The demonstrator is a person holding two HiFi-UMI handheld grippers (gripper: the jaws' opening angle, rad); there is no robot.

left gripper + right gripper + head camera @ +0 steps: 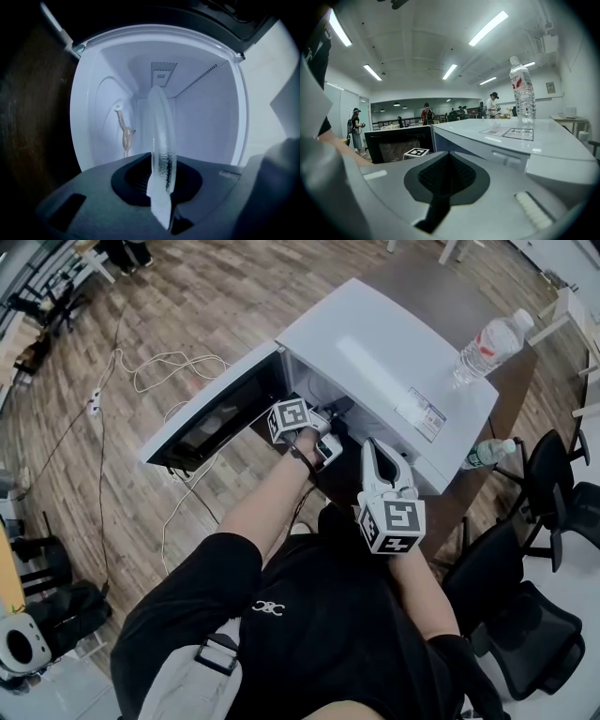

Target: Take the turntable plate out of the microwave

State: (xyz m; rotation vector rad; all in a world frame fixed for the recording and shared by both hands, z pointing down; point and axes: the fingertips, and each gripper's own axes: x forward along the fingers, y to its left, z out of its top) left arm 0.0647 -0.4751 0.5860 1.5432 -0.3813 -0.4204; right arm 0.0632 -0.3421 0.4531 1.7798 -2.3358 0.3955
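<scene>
The white microwave (375, 362) stands on a dark table with its door (211, 413) swung open to the left. My left gripper (323, 423) reaches into the cavity. In the left gripper view the glass turntable plate (161, 136) shows edge-on, its rim pinched between the jaws of the left gripper (161, 187), and it stands off the cavity floor. A beige roller ring (124, 133) lies on the cavity floor behind it. My right gripper (375, 448) hovers outside at the microwave's front right corner, shut with nothing in it (445, 187). The head view hides the plate.
A water bottle (487, 348) stands on top of the microwave (511, 140), and a second bottle (487, 454) lies at the table's right edge. Black chairs (544, 512) crowd the right side. White cables (159, 367) trail over the wooden floor at the left.
</scene>
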